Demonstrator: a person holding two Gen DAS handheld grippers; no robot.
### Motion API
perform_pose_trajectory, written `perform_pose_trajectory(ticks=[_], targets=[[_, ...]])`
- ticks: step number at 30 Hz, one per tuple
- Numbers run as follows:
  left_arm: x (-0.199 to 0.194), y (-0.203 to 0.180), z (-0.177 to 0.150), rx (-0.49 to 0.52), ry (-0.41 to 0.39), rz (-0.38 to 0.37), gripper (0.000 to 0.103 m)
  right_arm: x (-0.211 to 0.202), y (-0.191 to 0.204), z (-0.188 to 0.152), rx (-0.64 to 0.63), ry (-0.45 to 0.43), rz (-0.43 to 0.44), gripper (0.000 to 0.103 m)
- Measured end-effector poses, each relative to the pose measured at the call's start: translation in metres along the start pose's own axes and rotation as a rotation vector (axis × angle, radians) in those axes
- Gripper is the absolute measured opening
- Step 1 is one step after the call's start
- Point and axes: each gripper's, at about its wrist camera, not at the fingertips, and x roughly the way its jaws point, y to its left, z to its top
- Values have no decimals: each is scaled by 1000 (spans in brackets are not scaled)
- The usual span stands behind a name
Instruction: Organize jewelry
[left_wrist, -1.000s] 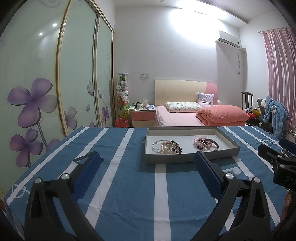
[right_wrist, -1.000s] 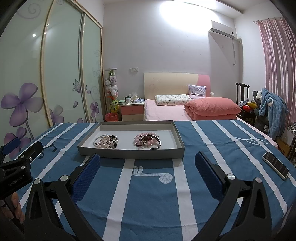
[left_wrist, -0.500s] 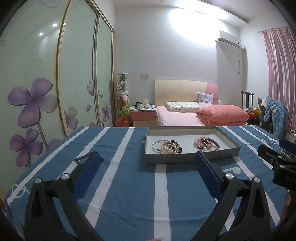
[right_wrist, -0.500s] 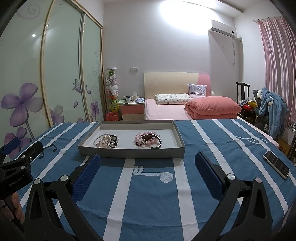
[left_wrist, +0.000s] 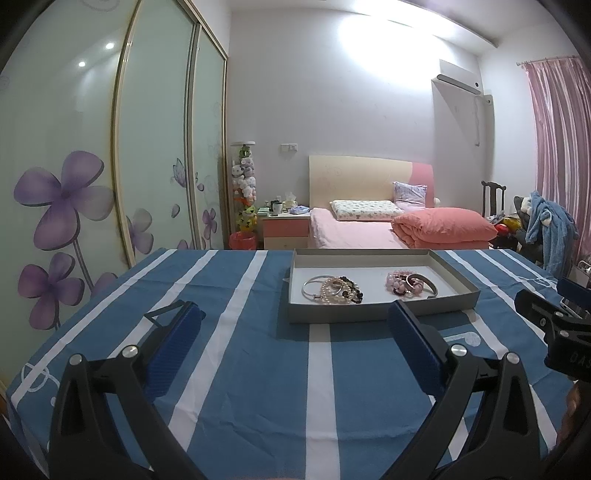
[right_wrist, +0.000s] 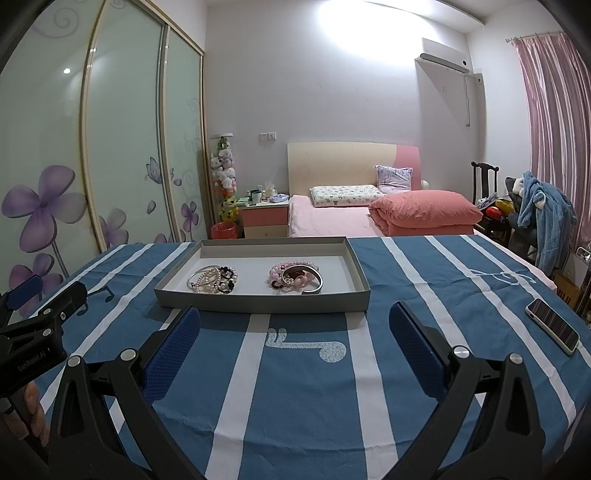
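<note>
I see one table covered in a blue cloth with white stripes (right_wrist: 303, 373), and it fills the lower half of both wrist views. On it sits one shallow grey tray (right_wrist: 266, 301), out ahead of both grippers and apart from them. To the right of it, near the table's right edge, lies one phone (right_wrist: 552, 325), face up.

My left gripper (left_wrist: 293, 345) is spread wide with nothing between its two blue pads, hovering over the cloth short of the tray's near wall. My right gripper (right_wrist: 295, 349) is the same: jaws wide apart, empty, held above the cloth just short of the tray. Each gripper shows at the edge of the other's view, so they are side by side.

The jewelry is all inside the tray, in two heaps that lie apart on its white floor. The left heap (right_wrist: 214, 278) holds one thin silver bangle, at least one string of pale pearl-like beads and some dark beads; I cannot count the strands where they tangle. The right heap (right_wrist: 295, 278) holds one wider silver cuff bangle, open toward the front, and pink bead bracelets whose number I cannot tell.
</note>
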Motion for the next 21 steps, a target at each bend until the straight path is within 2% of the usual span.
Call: perform_pose_trajectory(ticks=[21], targets=[[-2, 1, 1, 2, -10, 8, 99, 1, -1, 0, 2, 2, 1, 101]])
